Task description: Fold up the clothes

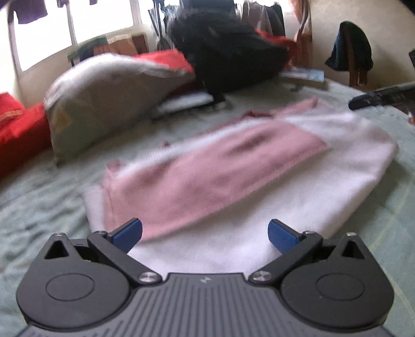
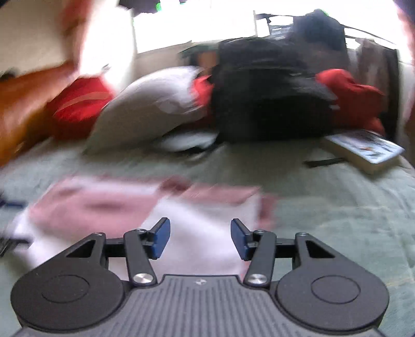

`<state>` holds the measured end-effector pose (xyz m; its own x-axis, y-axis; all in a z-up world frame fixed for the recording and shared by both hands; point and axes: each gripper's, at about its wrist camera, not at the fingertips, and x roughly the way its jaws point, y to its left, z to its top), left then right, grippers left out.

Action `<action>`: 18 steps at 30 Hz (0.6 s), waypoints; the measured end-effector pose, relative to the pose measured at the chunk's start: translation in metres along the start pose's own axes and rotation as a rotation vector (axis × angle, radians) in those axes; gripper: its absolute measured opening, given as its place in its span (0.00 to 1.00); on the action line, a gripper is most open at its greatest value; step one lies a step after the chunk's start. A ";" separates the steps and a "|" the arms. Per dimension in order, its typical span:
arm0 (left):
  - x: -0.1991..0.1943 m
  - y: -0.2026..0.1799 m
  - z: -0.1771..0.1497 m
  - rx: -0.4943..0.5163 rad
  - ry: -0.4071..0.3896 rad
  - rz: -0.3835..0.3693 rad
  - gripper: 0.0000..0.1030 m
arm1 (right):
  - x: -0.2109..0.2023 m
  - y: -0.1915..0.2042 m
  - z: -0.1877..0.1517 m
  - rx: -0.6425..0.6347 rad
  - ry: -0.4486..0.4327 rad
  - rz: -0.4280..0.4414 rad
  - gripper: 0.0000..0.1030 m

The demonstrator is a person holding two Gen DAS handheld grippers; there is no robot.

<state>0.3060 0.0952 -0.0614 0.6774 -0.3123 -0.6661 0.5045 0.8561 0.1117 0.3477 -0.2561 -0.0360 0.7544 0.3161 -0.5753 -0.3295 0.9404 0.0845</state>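
Soft pink-and-white garment (image 1: 233, 166) lies flat on my rumpled green sheet (image 1: 39, 207) — left gripper (image 1: 205, 233) and right gripper (image 2: 200, 238) both released, empty.

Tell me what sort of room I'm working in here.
Most likely a bedroom: the pink and white garment lies on a bed with a green sheet, a pillow beside it, and clothes hanging by the window.

From my left wrist view the garment (image 1: 220, 166) lies mid-frame on the bed (image 1: 52, 207), above my left gripper (image 1: 205, 236). A pillow (image 1: 103, 96) sits upper left, a bag (image 1: 228, 57) behind it at upper centre, a book (image 1: 306, 75) to the bag's right.
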 end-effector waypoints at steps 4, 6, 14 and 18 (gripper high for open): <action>-0.004 0.008 -0.024 -0.092 0.055 -0.048 0.99 | 0.003 0.006 -0.033 -0.052 0.069 -0.024 0.55; -0.012 0.013 -0.034 -0.128 0.066 -0.071 0.99 | -0.004 0.000 -0.044 -0.036 0.066 -0.022 0.56; -0.044 -0.014 -0.017 -0.012 0.007 -0.046 0.99 | -0.046 0.015 -0.038 -0.047 0.024 -0.043 0.71; -0.033 -0.032 -0.006 -0.013 -0.020 -0.131 0.99 | -0.036 0.042 -0.030 -0.081 0.008 0.037 0.73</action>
<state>0.2640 0.0805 -0.0476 0.6169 -0.4297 -0.6593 0.5825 0.8127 0.0154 0.2891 -0.2321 -0.0363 0.7367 0.3490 -0.5792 -0.4023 0.9147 0.0394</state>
